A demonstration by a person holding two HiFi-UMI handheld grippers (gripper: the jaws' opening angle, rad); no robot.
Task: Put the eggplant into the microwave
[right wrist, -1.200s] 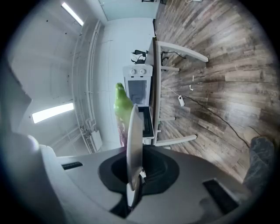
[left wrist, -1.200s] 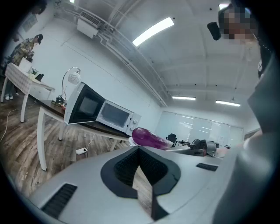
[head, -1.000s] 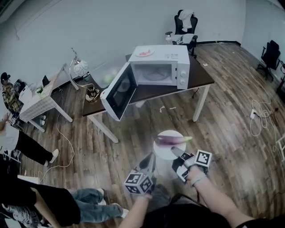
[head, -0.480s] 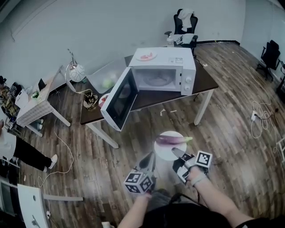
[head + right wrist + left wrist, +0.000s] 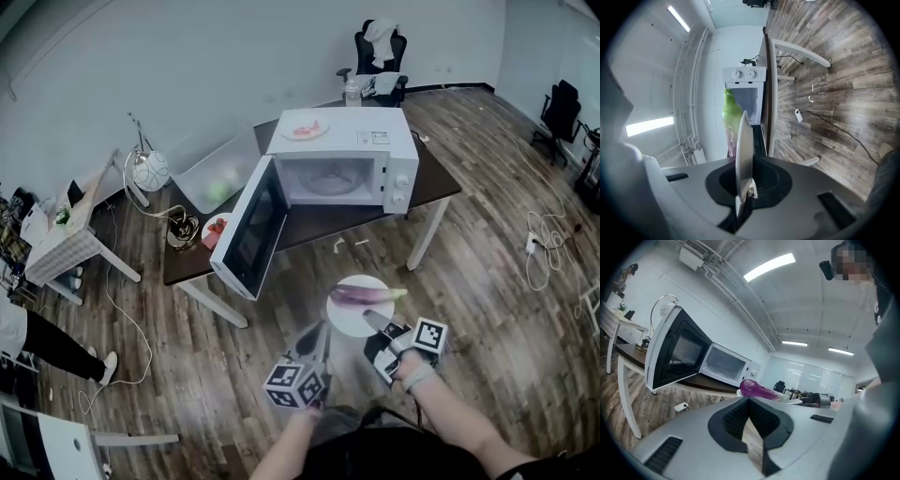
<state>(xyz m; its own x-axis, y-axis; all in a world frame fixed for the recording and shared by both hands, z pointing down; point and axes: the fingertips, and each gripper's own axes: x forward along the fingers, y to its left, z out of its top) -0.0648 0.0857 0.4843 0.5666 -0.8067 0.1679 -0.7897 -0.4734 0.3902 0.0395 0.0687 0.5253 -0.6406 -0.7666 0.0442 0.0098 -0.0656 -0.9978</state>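
A purple eggplant [image 5: 366, 294] with a green stem lies on a small white plate [image 5: 349, 317]. My right gripper [image 5: 371, 322] is shut on the plate's near rim; in the right gripper view the plate [image 5: 744, 145] stands edge-on between the jaws, with the eggplant [image 5: 731, 116] beyond it. My left gripper [image 5: 317, 336] is beside the plate on its left, shut and holding nothing. Ahead, the white microwave [image 5: 349, 157] stands on a dark table [image 5: 319, 202], its door [image 5: 246, 227] swung open to the left. The left gripper view shows the eggplant [image 5: 758, 389] before the microwave [image 5: 725, 365].
A plate with something red [image 5: 305, 129] rests on the microwave. A clear bin [image 5: 217, 173], a small bowl [image 5: 215, 230] and a lamp [image 5: 150, 172] sit at the table's left. Office chairs [image 5: 373, 58] stand behind. A small white table [image 5: 58, 246] and a person's leg [image 5: 56, 345] are at the left.
Both grippers and the plate with the eggplant have moved towards the microwave. The table and microwave look nearer, and the people at the left have slid mostly out of view.
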